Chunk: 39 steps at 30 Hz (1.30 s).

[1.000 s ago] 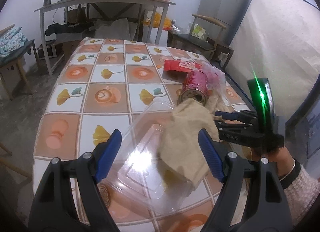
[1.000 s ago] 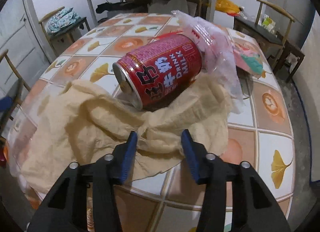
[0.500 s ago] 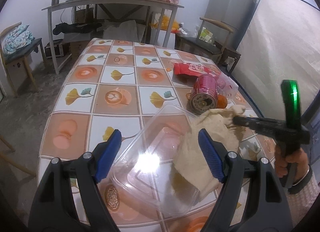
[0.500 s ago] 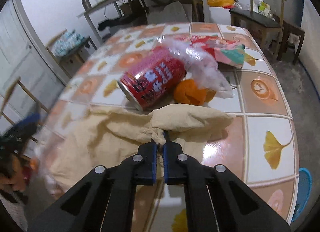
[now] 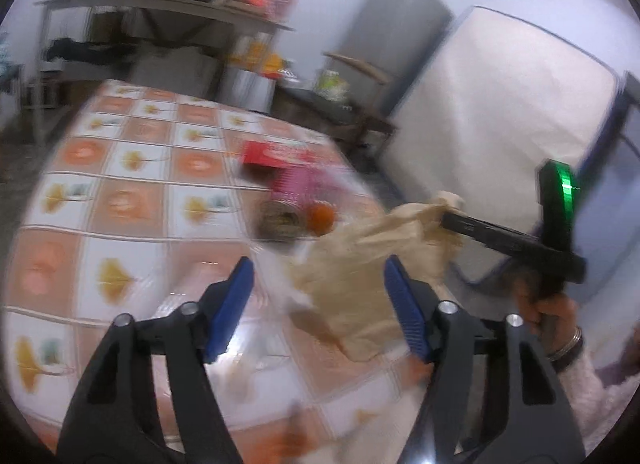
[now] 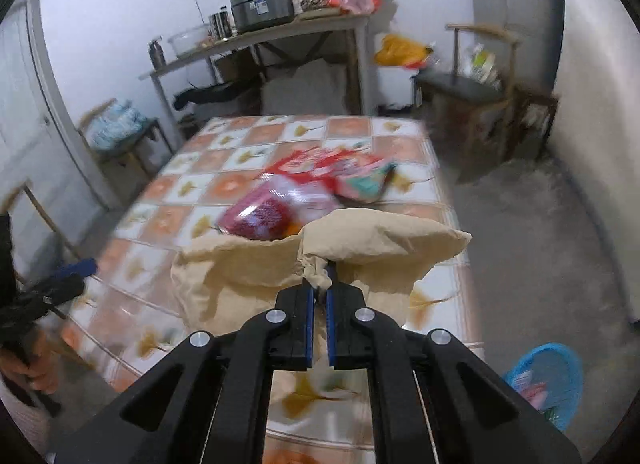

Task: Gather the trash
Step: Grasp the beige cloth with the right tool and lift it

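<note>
My right gripper [image 6: 319, 290] is shut on a pinched fold of a beige cloth [image 6: 360, 240] and holds it up over the tiled table's [image 6: 224, 188] near right corner. In the left wrist view the cloth [image 5: 360, 264] hangs from the right gripper [image 5: 446, 216]. My left gripper [image 5: 318, 304] hovers over a blurred clear plastic container [image 5: 240, 344]. Its jaws are closing, and the pads touch nothing that I can see. A red can [image 6: 260, 220] lies on its side behind the cloth, with an orange [image 5: 320, 216] beside it.
Red snack packets [image 6: 340, 172] and clear wrapping lie past the can. A blue basket [image 6: 548, 380] with scraps stands on the floor at the right. A chair [image 6: 476, 88], a loaded side table [image 6: 280, 32] and a propped mattress [image 5: 500, 124] surround the table.
The right gripper shut on the cloth's edge and lifted it up and off the can, uncovering the orange. The left gripper's jaws have narrowed and its view swung right.
</note>
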Motion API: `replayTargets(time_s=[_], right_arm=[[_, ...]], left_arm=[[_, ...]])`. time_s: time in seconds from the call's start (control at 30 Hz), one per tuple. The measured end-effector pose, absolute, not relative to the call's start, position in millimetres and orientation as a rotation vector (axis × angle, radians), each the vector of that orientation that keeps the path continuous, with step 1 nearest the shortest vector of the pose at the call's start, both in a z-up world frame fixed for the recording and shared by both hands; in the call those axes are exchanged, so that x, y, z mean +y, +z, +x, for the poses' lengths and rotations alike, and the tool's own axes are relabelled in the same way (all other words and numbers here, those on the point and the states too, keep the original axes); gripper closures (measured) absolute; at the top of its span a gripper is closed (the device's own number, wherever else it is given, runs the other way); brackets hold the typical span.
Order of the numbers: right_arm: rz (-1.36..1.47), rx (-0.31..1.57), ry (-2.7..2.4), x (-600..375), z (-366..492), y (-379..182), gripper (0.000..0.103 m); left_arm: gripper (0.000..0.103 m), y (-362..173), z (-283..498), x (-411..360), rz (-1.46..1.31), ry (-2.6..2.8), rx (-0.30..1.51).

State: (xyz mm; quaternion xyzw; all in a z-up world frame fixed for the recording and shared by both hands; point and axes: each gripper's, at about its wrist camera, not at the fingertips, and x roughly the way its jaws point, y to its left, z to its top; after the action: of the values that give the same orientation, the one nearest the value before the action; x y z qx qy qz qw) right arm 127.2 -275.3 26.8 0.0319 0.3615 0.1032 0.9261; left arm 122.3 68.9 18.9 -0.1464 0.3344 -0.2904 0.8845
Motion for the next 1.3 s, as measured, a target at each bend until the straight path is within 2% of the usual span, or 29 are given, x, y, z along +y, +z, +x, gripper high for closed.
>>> replayTargets(time_s=[0.17,0.3,0.33,0.57,0.73,0.93,1.03,1.2,1.3], right_arm=[[-0.020,0.783,0.157,-281,107,24,0.098],[-0.018,0.805,0.174,-287,88,15,0.098],[0.001,0.810,0.190,-288,85,12,0.098],[0.287,0.879,0.448,-290,91,-15,0.098],[0.303,0.997,0.581,-262,108,-45,0.098],[0.285,1.145,0.692,-234,122,-81,0.098],[0.274,1.201,0.699,-226,123,-95,0.098],[0.369,1.231,0.735,-233,124,-106,0.098],[0.439,1.241,0.756,-238,123,-112,0.098]], left_arm=[[0.061,5,109,5,-0.270,-0.782,0.763],[0.079,-31,107,-37,-0.229,-0.818,0.831],[0.081,-41,109,-44,-0.225,-0.822,0.855],[0.084,-80,115,-55,-0.226,-0.827,0.960],[0.084,-89,113,-44,-0.220,-0.799,0.973],[0.084,-87,100,-20,-0.178,-0.779,0.953],[0.077,-82,91,-9,-0.172,-0.757,0.937],[0.077,-63,84,5,-0.226,-0.751,0.822],[0.078,-67,98,-4,-0.238,-0.760,0.823]])
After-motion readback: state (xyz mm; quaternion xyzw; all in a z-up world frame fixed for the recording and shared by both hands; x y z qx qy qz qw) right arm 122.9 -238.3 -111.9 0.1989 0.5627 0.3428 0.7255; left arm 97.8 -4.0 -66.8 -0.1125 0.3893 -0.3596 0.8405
